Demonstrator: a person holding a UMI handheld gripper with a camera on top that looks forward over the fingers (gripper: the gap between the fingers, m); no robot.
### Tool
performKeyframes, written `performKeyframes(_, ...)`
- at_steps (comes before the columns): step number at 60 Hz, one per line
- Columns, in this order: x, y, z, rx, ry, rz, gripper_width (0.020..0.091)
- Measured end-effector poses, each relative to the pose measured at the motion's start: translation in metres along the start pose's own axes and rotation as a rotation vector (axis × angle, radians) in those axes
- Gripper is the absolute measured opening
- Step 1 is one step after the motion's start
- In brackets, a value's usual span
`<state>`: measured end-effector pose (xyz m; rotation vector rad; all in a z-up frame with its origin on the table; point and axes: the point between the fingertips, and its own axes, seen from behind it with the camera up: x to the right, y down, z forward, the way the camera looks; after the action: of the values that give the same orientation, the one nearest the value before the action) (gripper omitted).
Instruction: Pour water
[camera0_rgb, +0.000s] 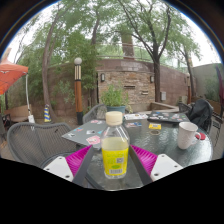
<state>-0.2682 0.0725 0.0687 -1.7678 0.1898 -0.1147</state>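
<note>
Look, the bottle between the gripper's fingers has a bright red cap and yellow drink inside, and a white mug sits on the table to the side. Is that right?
Not quite. In the gripper view the bottle has a white cap, not a red one. The rest holds: it has yellow liquid inside, it stands between the gripper fingers, and a white mug sits on the table to the side.

Bottle framed between the gripper's fingers on a patio table.
A capped bottle (115, 147) of yellow liquid is seen standing on the glass table (170, 140) between the spread pink pads (146, 158) of the gripper (113, 160); a white mug (187, 135) is set off to one side beyond them.
</note>
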Motion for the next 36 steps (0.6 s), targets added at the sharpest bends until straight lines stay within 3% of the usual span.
performKeyframes(8, 0.003, -0.024, 0.024, 0.097, 0.069, -0.034, 0.0817)
performKeyframes(10, 0.009, -0.028, 0.035, 0.107, 0.074, -0.042, 0.0729)
performKeyframes(12, 0.01, -0.029, 0.037, 0.106, 0.08, -0.045, 0.051)
performKeyframes(25, -0.004, -0.029, 0.046, 0.123, 0.011, -0.085, 0.0481)
performKeyframes(36, -0.007, -0.024, 0.057, 0.013, -0.064, -0.052, 0.0393)
